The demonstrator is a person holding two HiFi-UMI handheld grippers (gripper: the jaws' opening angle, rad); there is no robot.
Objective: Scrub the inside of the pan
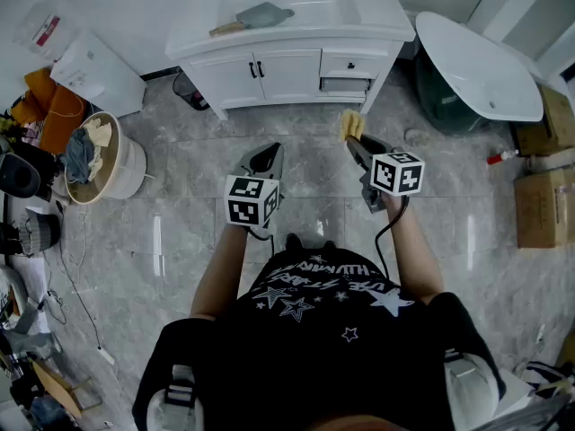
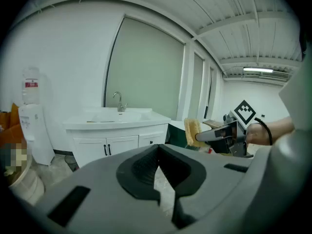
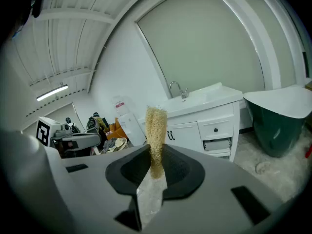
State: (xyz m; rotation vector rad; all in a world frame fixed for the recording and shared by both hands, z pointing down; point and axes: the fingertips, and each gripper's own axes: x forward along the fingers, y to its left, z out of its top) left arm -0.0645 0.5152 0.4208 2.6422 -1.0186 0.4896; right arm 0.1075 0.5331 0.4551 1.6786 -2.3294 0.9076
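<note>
The pan (image 1: 260, 14), grey-blue with a wooden handle, lies on the white vanity (image 1: 287, 34) by its basin, far ahead of both grippers. My left gripper (image 1: 266, 157) is held over the floor, shut, with nothing between its jaws (image 2: 158, 152). My right gripper (image 1: 352, 140) is level with it to the right, shut on a yellow scrub sponge (image 1: 350, 124). The sponge (image 3: 156, 128) stands upright out of the right gripper (image 3: 157, 155). In the left gripper view the sponge (image 2: 191, 132) shows in the right gripper (image 2: 202, 136).
A white and green bathtub (image 1: 476, 70) stands right of the vanity. A round basket of cloths (image 1: 99, 160) and a water dispenser (image 1: 94, 70) are at the left. Cardboard boxes (image 1: 544, 205) sit at the right. Grey marble floor (image 1: 314, 196) lies between me and the vanity.
</note>
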